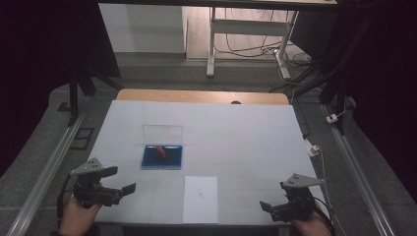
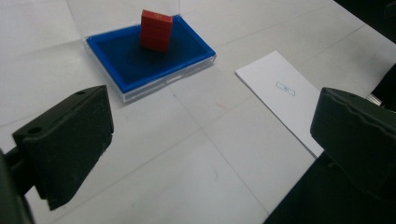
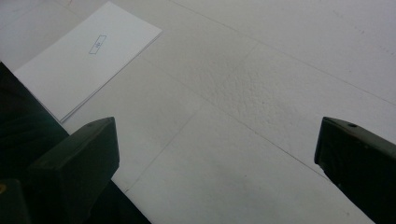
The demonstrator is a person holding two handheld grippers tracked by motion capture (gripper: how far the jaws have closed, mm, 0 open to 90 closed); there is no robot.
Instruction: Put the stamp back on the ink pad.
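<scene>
1. Jaws of both tools stood wide apart and empty: the left gripper (image 1: pixel 114 186) sat at the near left corner of the white counter (image 1: pixel 246 132), the right gripper (image 1: pixel 271 206) at the near right edge, each held in a hand.
2. Between them and farther in lay a shallow clear case (image 1: pixel 162 157) with a blue lining, its transparent lid (image 1: pixel 163 132) standing upright at the far side.
3. On that lining stood a small red block (image 2: pixel 156 31), upright on its end and a little turned, near the middle of the case and apart from its walls.
4. A white sheet of paper (image 1: pixel 200 199) with a tiny printed mark lay flat just nearer than the case, at the counter's near edge.
5. The block looked rigid, light and smooth-faced, so it would likely tip or skid at a glancing touch; taking it across its two broad flat faces, low on the body, seemed the safest hold.
6. The left gripper was the nearer to it, and the upright lid behind left the near side and the top as the free approaches.
</scene>
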